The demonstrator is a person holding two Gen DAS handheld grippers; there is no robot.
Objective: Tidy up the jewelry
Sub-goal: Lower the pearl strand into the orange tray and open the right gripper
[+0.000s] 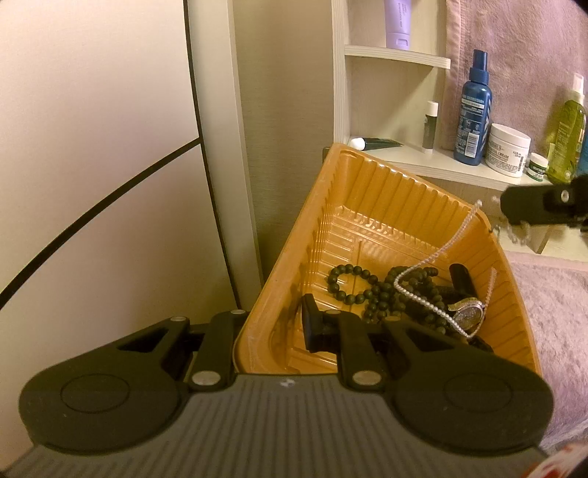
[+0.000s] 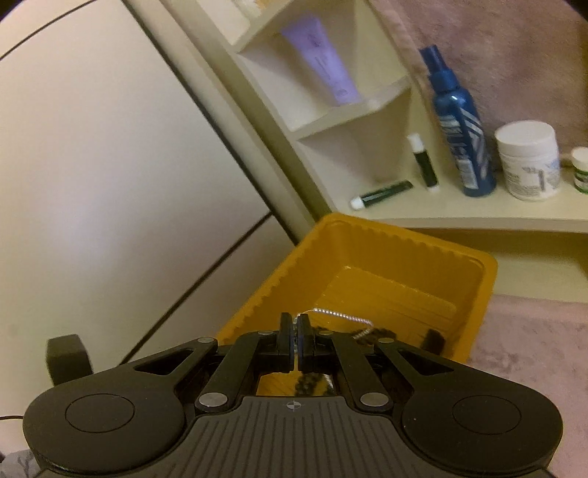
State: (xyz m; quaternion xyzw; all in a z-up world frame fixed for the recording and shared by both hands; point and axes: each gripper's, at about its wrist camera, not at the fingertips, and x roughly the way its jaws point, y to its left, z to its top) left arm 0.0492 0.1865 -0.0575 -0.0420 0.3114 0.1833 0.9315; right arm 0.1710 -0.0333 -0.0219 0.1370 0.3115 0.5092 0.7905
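An orange ribbed plastic tray [image 1: 371, 206] sits on a pink towel. Inside lie dark bead bracelets [image 1: 371, 290], a silver chain [image 1: 422, 264] and a sparkly watch [image 1: 468, 312]. My left gripper [image 1: 270, 327] straddles the tray's near left wall, one finger [image 1: 312, 327] inside, the other outside; whether the wall is pinched is unclear. My right gripper [image 2: 295, 323] is shut on the silver chain [image 2: 341, 314] above the tray [image 2: 367, 253]; the chain trails down to the beads [image 2: 378, 332]. The right gripper also shows at the right edge of the left wrist view [image 1: 540, 206].
A cream corner shelf [image 1: 433, 163] behind the tray holds a blue spray bottle [image 1: 472, 114], a white cream jar [image 1: 507, 149], small tubes [image 1: 172, 125] and a green bottle [image 1: 566, 143]. A lilac tube [image 1: 398, 22] stands on the upper shelf. A pale wall panel is at left.
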